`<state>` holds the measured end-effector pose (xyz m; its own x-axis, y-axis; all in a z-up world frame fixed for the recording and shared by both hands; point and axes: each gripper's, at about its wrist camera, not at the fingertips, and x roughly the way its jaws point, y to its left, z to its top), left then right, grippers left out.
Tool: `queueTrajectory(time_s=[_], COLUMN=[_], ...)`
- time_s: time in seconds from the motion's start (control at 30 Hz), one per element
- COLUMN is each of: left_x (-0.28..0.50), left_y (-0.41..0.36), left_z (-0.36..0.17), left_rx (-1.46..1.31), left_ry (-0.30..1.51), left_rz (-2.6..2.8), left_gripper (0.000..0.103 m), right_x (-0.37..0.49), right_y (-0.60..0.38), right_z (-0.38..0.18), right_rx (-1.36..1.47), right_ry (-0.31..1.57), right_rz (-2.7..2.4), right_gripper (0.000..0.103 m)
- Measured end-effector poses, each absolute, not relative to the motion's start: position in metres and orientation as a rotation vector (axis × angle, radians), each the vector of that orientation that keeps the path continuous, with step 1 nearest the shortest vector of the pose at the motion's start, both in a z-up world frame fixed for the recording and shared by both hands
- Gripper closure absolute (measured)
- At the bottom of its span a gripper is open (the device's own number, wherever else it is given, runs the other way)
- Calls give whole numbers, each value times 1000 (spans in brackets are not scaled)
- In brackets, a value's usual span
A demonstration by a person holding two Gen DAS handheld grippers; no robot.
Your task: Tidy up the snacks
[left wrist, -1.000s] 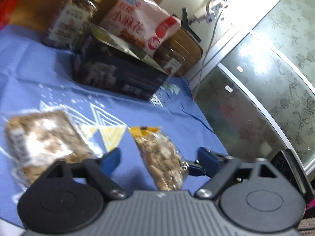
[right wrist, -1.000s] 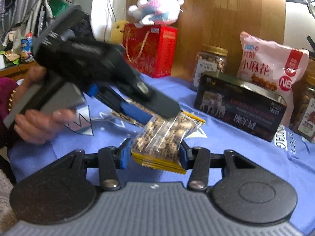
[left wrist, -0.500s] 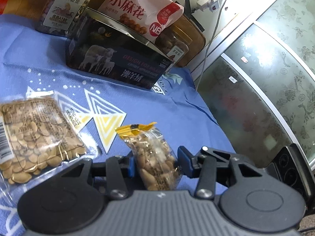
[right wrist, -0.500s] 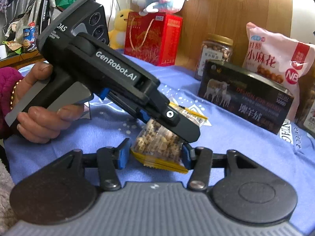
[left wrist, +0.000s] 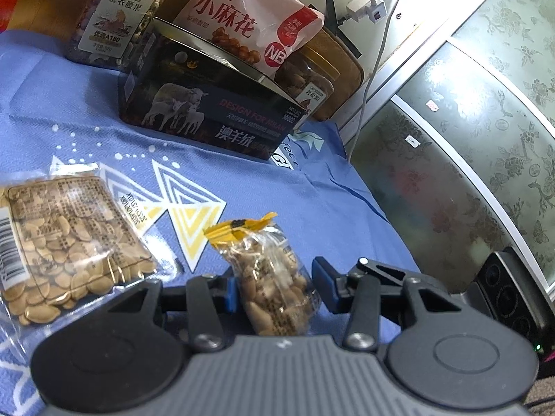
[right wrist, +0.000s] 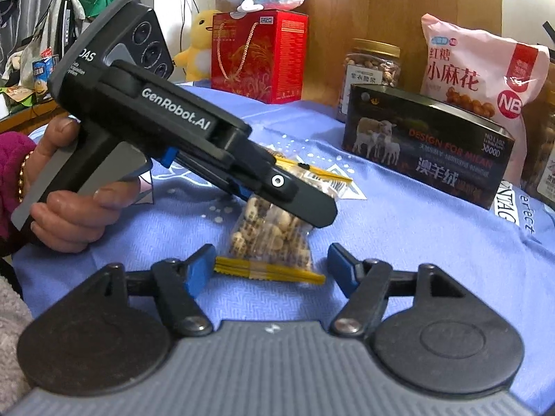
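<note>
A small clear nut packet (left wrist: 274, 277) with yellow sealed ends stands tilted, one end up, its lower end on the blue cloth (left wrist: 284, 187). A flat clear seed bag (left wrist: 66, 239) lies on the cloth beside it, apart from it.

Daylight is flooding in from the upper right of the left wrist view, washing out the wall around the power strip (left wrist: 367, 8) and glaring off the patterned glass door (left wrist: 485, 159). The blue cloth (left wrist: 86, 111) on the tabletop is lying evenly lit, with only soft shadows. Fisheye curvature is bending straight edges near the borders. In the right wrist view, the red gift box (right wrist: 258, 55) is showing crisp, and the corners are blurring slightly.
</note>
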<state>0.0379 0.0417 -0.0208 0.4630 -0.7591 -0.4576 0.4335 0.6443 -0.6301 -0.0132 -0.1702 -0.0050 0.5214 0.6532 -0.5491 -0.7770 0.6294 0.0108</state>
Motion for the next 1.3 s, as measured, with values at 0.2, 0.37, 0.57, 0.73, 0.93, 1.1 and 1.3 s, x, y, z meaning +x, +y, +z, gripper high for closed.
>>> queueTrajectory(time_s=[0.2,0.37,0.57,0.73,0.93,1.1,1.3], left_x=[39,39,40,40,40,38,38], left_y=[41,42,42,41,41,41,41], left_z=[-21,-22,-22,-21,-21,-21,-20], left_rx=[-464,-464,-465,-467,-464,-462,-463], left_ry=[791,793,800,802,797,793,793], left_rz=[-760,-755,-758,-767,-770,-772,-773], left_gripper=[59,56,54,52,49,48,47], right_x=[-15,-16,-16,-16,-16,-16,-15], right_y=[-171,-171,-171,-171,-171,-171,-171], right_z=[-5,-4,-4,-5,-5,-5,-6], right_rx=[-254,-255,-257,-257,-258,-257,-255], right_ry=[539,537,535,535,534,534,535], right_rz=[885,886,886,886,886,886,887], right_gripper=[37,37,37,37,37,37,36])
